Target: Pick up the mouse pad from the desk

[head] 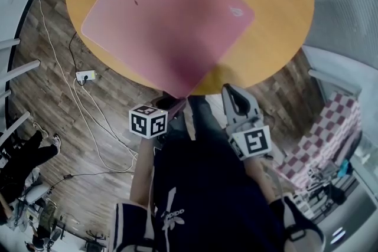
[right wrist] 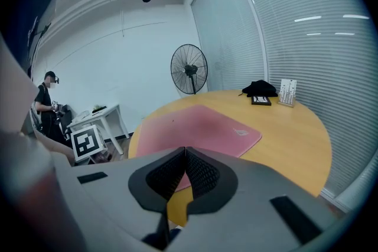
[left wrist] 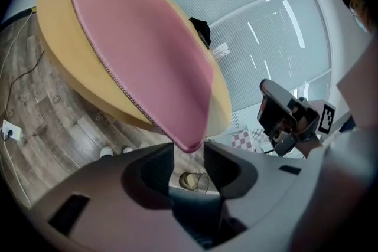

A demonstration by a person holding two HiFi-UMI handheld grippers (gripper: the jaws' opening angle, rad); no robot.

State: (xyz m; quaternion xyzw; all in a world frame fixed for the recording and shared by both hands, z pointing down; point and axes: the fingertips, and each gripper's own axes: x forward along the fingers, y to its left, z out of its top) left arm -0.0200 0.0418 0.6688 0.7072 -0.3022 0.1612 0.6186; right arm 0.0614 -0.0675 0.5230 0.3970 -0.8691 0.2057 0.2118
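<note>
Left arm is tucked in close to the body, forearm (head: 142, 177) angled up toward the counter edge, with the left tongs (head: 176, 102) right at the near corner of the mouse pad (head: 168, 15). In the left gripper view the left tongs (left wrist: 189, 153) stand apart, and the pad's rounded pink corner (left wrist: 190, 141) dips in between the two tips. Whether either tip actually touches it, I cannot tell. That corner overhangs the counter's rim; the rest of the pad lies flat on the wood.

Over on the other side, the right tongs (head: 235, 94) sit just below the counter edge, beside the left ones and off the pad. The right gripper view shows the right tongs (right wrist: 185, 153) pressed fully together, ridged pads meeting, nothing between them.

The counter (head: 277, 20) is a round wooden top, and the pad (right wrist: 201, 127) covers a big share of it. At its far side sit a dark bundle (right wrist: 260, 88) and a small upright card (right wrist: 287, 92).

Around it is wood-plank floor (head: 53, 91), with a white cable (head: 59, 62) trailing to a power strip (head: 85, 75). A standing fan (right wrist: 189, 69) is behind the counter, blinds (right wrist: 295, 38) cover the wall at the right, and a person (right wrist: 46, 100) stands by a white side table (right wrist: 97, 115).
</note>
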